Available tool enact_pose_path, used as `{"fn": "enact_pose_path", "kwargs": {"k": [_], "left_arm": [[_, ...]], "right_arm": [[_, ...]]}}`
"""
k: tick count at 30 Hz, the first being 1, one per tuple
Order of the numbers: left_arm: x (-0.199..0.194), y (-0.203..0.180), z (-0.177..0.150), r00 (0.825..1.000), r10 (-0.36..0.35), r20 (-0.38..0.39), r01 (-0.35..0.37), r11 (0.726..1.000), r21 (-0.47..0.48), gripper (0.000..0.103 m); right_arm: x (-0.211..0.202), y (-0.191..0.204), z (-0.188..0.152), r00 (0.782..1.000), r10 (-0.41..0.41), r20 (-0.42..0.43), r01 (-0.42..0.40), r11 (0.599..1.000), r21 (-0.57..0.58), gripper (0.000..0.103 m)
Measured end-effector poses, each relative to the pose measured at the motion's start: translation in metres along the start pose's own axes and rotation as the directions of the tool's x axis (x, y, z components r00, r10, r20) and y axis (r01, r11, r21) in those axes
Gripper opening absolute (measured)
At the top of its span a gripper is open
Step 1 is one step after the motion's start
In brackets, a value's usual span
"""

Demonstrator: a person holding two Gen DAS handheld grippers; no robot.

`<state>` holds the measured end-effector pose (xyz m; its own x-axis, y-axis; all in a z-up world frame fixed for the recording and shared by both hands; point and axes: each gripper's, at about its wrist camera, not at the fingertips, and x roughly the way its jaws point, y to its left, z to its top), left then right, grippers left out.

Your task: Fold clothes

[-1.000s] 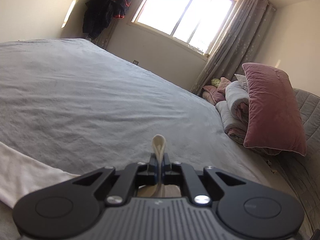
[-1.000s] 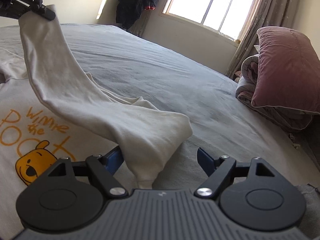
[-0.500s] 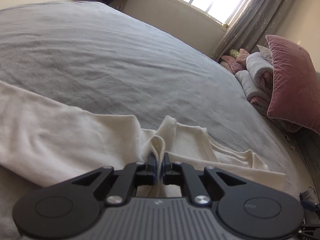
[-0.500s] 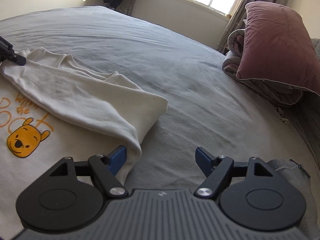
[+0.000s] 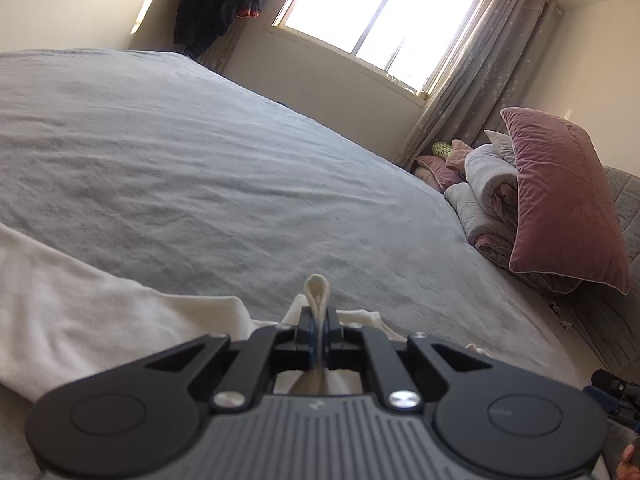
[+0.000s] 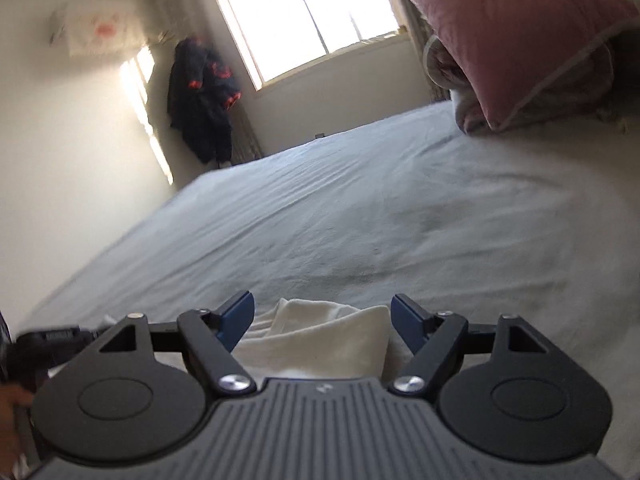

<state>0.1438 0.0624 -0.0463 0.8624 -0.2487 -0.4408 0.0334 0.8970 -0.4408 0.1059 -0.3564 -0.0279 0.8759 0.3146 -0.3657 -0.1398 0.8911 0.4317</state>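
While the left gripper [image 5: 319, 326] pinches a fold of the cream shirt [image 5: 100, 312] to carry it over, the right gripper [image 6: 322, 322] gapes wide around a near corner on the grey bed [image 6: 360, 220].

Left gripper [image 5: 319, 322] sits low with its 2 fingers pinched tight together, a thin strip of fabric trapped between them. Right gripper [image 6: 322, 316] hovers with its 2 blue-tipped fingers [image 6: 239, 314] spread wide, gripping nothing.
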Motion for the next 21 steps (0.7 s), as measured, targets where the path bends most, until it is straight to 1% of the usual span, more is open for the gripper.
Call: {"fn": "enact_pose_path", "kwargs": {"k": [1, 2, 4, 5, 6, 7, 8, 9, 10, 11, 13, 15, 16, 17, 18, 19, 20, 21], "left_arm": [[0.003, 0.001, -0.001, 1.000, 0.000, -0.002, 0.000, 1.000, 0.004, 0.004], [0.007, 0.002, -0.002, 1.000, 0.005, -0.007, -0.005, 1.000, 0.009, 0.004], [0.014, 0.006, -0.007, 1.000, 0.018, -0.016, -0.018, 1.000, 0.007, 0.004], [0.017, 0.009, -0.010, 1.000, 0.020, -0.022, -0.020, 1.000, -0.003, 0.004], [0.019, 0.011, -0.012, 1.000, 0.020, -0.023, -0.021, 1.000, -0.014, 0.004], [0.019, 0.013, -0.014, 1.000, 0.019, -0.022, -0.019, 1.000, -0.022, 0.004], [0.019, 0.014, -0.014, 1.000, 0.016, -0.019, -0.017, 0.999, -0.031, 0.004], [0.019, 0.016, -0.014, 1.000, 0.014, -0.017, -0.015, 0.999, -0.040, 0.004], [0.018, 0.014, -0.013, 1.000, 0.019, -0.005, -0.019, 0.999, -0.038, 0.004], [0.017, 0.013, -0.012, 1.000, 0.024, 0.006, -0.024, 0.999, -0.037, 0.004], [0.019, 0.007, -0.010, 0.999, 0.048, 0.019, -0.048, 0.999, -0.004, 0.004], [0.027, 0.003, -0.011, 0.998, 0.070, -0.002, -0.070, 0.997, 0.030, 0.004], [0.031, 0.004, -0.012, 0.997, 0.082, -0.017, -0.081, 0.996, 0.031, 0.005], [0.036, 0.005, -0.014, 0.995, 0.093, -0.032, -0.092, 0.995, 0.034, 0.009], [0.036, 0.007, -0.014, 0.995, 0.093, -0.032, -0.092, 0.995, 0.026, 0.009], [0.034, 0.008, -0.013, 0.996, 0.088, -0.029, -0.087, 0.996, 0.019, 0.009], [0.032, 0.009, -0.012, 0.996, 0.089, -0.023, -0.089, 0.996, 0.011, 0.020], [0.029, 0.010, -0.010, 0.995, 0.103, -0.016, -0.103, 0.995, 0.004, 0.025]], "right_arm": [[0.005, -0.011, -0.004, 1.000, 0.014, 0.009, -0.015, 0.997, 0.071, 0.074], [0.010, -0.019, -0.008, 1.000, 0.016, 0.009, -0.016, 0.994, 0.111, 0.072], [0.025, -0.027, -0.014, 1.000, -0.005, -0.008, 0.006, 0.990, 0.139, 0.058], [0.033, -0.028, -0.015, 1.000, -0.013, -0.026, 0.017, 0.990, 0.141, 0.055], [0.042, -0.029, -0.017, 0.999, -0.015, -0.049, 0.022, 0.990, 0.141, 0.044], [0.045, -0.028, -0.019, 0.998, -0.022, -0.061, 0.030, 0.990, 0.138, 0.026], [0.048, -0.028, -0.020, 0.997, -0.029, -0.073, 0.039, 0.990, 0.135, 0.016], [0.052, -0.027, -0.022, 0.996, -0.037, -0.085, 0.048, 0.990, 0.131, 0.012], [0.046, -0.024, -0.021, 0.997, -0.044, -0.057, 0.051, 0.991, 0.122, 0.009], [0.042, -0.020, -0.019, 0.998, -0.058, -0.028, 0.060, 0.994, 0.094, 0.008], [0.032, -0.010, -0.015, 0.996, -0.082, 0.032, 0.081, 0.996, 0.036, 0.007], [0.039, -0.010, -0.020, 0.992, -0.128, 0.006, 0.128, 0.992, -0.007, 0.007], [0.045, -0.011, -0.023, 0.988, -0.156, -0.021, 0.155, 0.988, -0.021, 0.007], [0.048, -0.012, -0.024, 0.985, -0.168, -0.044, 0.168, 0.986, -0.024, 0.007], [0.049, -0.015, -0.024, 0.985, -0.166, -0.055, 0.166, 0.986, -0.014, 0.007], [0.046, -0.018, -0.023, 0.985, -0.164, -0.049, 0.164, 0.986, -0.001, 0.014], [0.043, -0.019, -0.022, 0.986, -0.159, -0.042, 0.160, 0.987, 0.009, 0.023], [0.040, -0.020, -0.021, 0.985, -0.170, -0.036, 0.171, 0.985, 0.010, 0.036]]}}
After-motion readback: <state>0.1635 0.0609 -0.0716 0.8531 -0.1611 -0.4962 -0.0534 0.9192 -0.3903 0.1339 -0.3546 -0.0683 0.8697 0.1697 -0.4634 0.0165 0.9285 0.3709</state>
